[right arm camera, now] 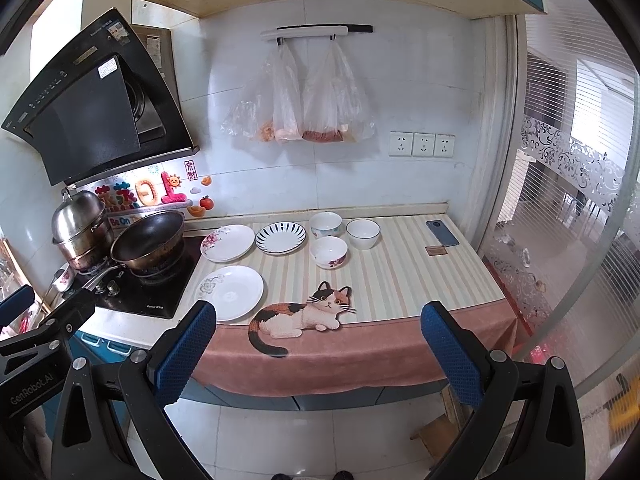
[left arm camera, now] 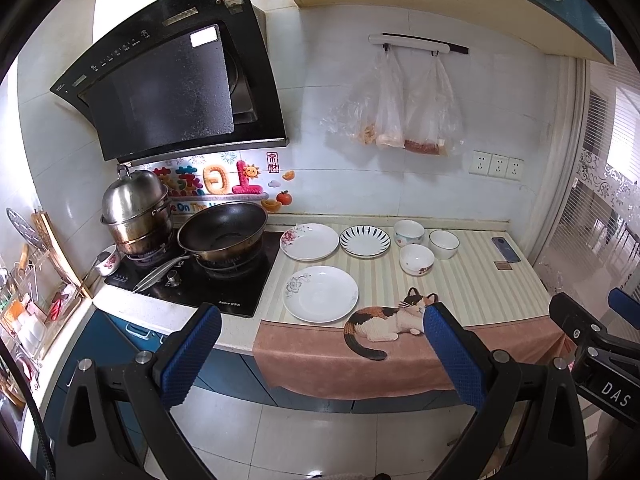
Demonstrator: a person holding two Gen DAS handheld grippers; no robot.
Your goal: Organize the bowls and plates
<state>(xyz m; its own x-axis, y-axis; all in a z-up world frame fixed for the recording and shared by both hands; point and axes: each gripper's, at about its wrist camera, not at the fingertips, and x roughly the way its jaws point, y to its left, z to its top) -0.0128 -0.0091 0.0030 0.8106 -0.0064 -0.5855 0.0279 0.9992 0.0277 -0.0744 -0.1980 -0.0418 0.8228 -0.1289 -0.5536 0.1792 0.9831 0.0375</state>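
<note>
On the striped mat (left arm camera: 480, 280) (right arm camera: 400, 276) lie three plates: a white one with a grey flower (left arm camera: 320, 293) (right arm camera: 231, 292) nearest, a pink-flowered one (left arm camera: 310, 241) (right arm camera: 228, 242) behind it, and a black-striped one (left arm camera: 364, 241) (right arm camera: 280, 237). Three bowls stand to their right: a floral bowl (left arm camera: 409, 233) (right arm camera: 325, 224), a plain white bowl (left arm camera: 444, 243) (right arm camera: 363, 233) and a purple-flowered bowl (left arm camera: 417, 259) (right arm camera: 329, 251). My left gripper (left arm camera: 320, 354) and right gripper (right arm camera: 319, 354) hang open in front of the counter edge, holding nothing.
A wok (left arm camera: 222, 232) (right arm camera: 148, 240) and a steel steamer pot (left arm camera: 136, 210) (right arm camera: 80, 228) sit on the black hob at left. A phone (left arm camera: 505, 249) (right arm camera: 442, 233) lies at the mat's far right. Plastic bags (left arm camera: 396, 108) (right arm camera: 300, 100) hang on the wall. A glass partition (right arm camera: 560, 220) bounds the right.
</note>
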